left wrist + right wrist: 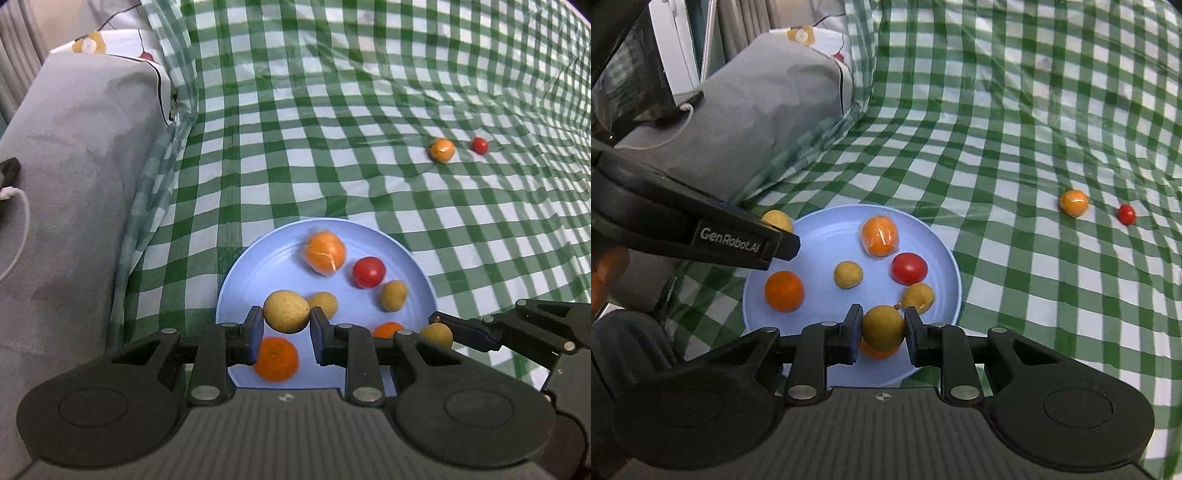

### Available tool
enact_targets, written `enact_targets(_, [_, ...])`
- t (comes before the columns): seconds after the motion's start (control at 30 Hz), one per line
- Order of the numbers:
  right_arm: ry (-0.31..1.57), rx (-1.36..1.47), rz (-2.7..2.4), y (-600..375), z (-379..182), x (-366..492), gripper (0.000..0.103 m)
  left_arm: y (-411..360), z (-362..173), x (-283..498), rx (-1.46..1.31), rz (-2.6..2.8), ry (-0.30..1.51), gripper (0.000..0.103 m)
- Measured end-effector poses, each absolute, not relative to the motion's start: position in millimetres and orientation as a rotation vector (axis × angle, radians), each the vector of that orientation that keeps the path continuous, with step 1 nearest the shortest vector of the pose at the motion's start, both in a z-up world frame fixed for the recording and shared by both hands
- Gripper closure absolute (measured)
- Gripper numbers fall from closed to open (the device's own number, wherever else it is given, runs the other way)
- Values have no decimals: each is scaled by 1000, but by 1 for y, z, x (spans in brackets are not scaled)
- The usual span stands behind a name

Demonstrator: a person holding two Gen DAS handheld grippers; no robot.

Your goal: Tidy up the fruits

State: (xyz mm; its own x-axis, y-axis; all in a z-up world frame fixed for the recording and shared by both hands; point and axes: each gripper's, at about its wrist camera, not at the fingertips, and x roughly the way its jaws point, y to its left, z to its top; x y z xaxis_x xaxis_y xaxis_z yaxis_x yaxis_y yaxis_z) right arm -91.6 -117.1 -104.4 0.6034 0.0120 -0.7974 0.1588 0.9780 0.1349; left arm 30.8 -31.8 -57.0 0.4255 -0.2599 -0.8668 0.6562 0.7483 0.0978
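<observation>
A light blue plate [258, 273] lies on the green checked cloth and holds several fruits: a wrapped orange [325, 253], a red tomato [368, 272], small tan fruits and bare oranges. My left gripper [286, 314] is shut on a tan round fruit [286, 306] above the plate's near left part. My right gripper [882, 326] is shut on another tan fruit [883, 332] above the plate's [820, 240] near edge. Farther right on the cloth lie a second wrapped orange [1073, 202] and a small red tomato [1126, 214].
A grey cushion [81, 155] with a white cable [20, 236] borders the cloth on the left, close to the plate. A patterned pillow [110, 44] sits behind it. The wrinkled checked cloth [369, 92] stretches far back and to the right.
</observation>
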Motion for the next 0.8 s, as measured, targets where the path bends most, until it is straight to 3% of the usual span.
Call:
enact_targets(0.2, [932,177,-68,-119,-114,-75,77,-38,-67,43,481,-601,983,70])
enact_targets(0.23, [935,171,-64,-118,-115,-73,77,-40,-67,44,488,-606,983,54])
enact_targets(0.27, [941,161,-56,-118,-115,-70,76,-40,-66,44,490,-609,984,23])
enact_targets(0.3, [946,155,-53,-118,-114,-69,66,-39,-63,43,488,-601,979,9])
enact_targets(0.33, [945,150,-61,-117,-111,-70,57,-37,-60,42,481,-582,968,1])
enact_targets(0.37, [943,147,-73,-117,-108,-72,36,-34,-54,38,468,-567,948,1])
enact_targets(0.4, [937,140,-99,-116,-104,-76,22,-32,-50,35,467,-571,943,1])
enact_targets(0.6, [959,188,-140,-110,-83,-114,7,-11,-35,14,468,-532,1023,1])
enact_targets(0.8, [962,250,-154,-96,-59,-153,6,18,-17,-24,464,-500,1047,0])
